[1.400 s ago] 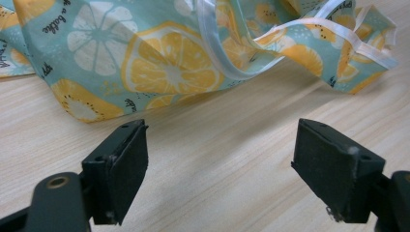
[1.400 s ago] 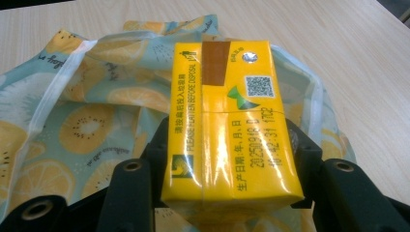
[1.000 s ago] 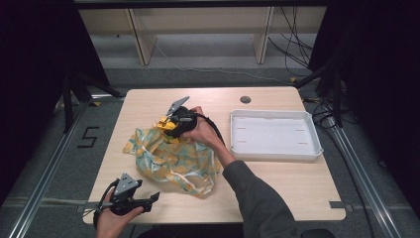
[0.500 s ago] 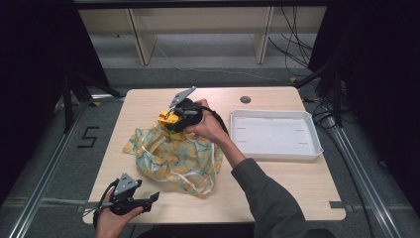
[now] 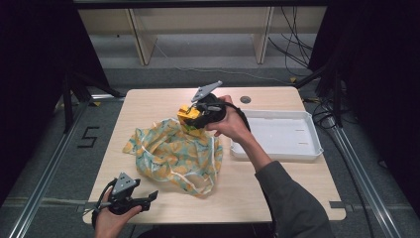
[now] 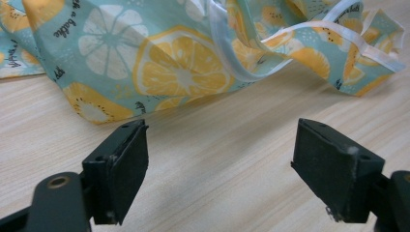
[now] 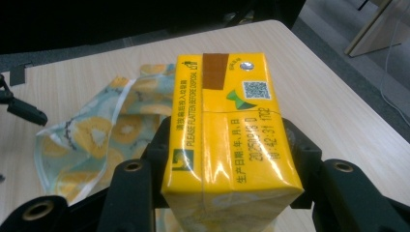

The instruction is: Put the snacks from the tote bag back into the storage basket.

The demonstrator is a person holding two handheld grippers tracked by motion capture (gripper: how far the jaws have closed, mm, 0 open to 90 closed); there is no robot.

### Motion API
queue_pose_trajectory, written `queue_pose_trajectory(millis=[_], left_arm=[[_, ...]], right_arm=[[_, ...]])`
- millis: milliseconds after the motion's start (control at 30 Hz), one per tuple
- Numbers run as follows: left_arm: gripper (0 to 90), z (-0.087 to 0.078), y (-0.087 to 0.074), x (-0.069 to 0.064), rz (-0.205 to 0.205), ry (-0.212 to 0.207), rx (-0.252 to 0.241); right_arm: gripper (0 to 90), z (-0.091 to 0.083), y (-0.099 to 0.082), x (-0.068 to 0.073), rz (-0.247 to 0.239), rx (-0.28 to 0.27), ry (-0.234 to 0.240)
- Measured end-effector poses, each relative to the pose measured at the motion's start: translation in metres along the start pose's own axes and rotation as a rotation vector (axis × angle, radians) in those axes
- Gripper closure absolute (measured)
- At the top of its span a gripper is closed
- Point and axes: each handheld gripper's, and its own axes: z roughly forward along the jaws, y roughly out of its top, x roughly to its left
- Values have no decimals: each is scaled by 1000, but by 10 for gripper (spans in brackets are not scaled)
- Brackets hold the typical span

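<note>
Now: 1 yellow carton (image 7: 227, 140) pinched by right gripper (image 5: 198, 116); left gripper (image 6: 232, 179) spread; 1 bag (image 5: 173, 156); 1 tray (image 5: 277, 153).

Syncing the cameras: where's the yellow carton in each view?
High view: yellow carton sits centre, above the table, clamped in the right gripper.
Left gripper view: not in it.
Right gripper view: carton is centre foreground, between the black jaws.
Shared landmark: the fruit-print cloth bag lying on the wooden table.
</note>
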Motion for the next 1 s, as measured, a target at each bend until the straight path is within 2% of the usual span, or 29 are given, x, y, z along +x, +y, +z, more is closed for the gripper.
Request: queue_pose_trajectory(millis=[100,167,233,267,300,367,400,433,533,600,700,800,967,1000], left_arm=[[196,0,0,1,0,7,3],[196,0,-1,0,-17,7,3],[196,-1,0,1,-1,10,18],[196,0,-1,1,-15,10,6],[196,1,-1,0,-23,11,0],[195,-1,-1,2,11,9,27],[195,-1,0,2,24,10,31],[195,0,0,1,15,13,25],[195,0,0,2,18,14,25],[195,1,-1,2,2,9,25],[194,1,-1,1,5,5,32],[194,1,-1,1,5,10,28],[194,1,-1,1,1,17,26],[194,1,-1,1,-1,15,24]], right_arm=[[516,-13,-9,-3,-3,-5,-7],[516,-21,-16,-6,18,-5,-18],[517,-28,-23,-10,20,0,-27],[517,-30,-27,-12,18,-8,-38],[517,-33,-29,-13,36,0,-40],[517,-38,-35,-16,32,9,-43],[517,-40,-38,-17,37,-7,-57],[517,-43,-42,-18,59,-3,-56],[517,-50,-51,-24,58,2,-59],[517,-56,-56,-26,74,9,-62],[517,-62,-65,-32,74,-2,-84],[517,-69,-75,-35,114,6,-90],[517,-72,-91,-44,119,7,-121],[517,-73,-94,-45,141,26,-122]])
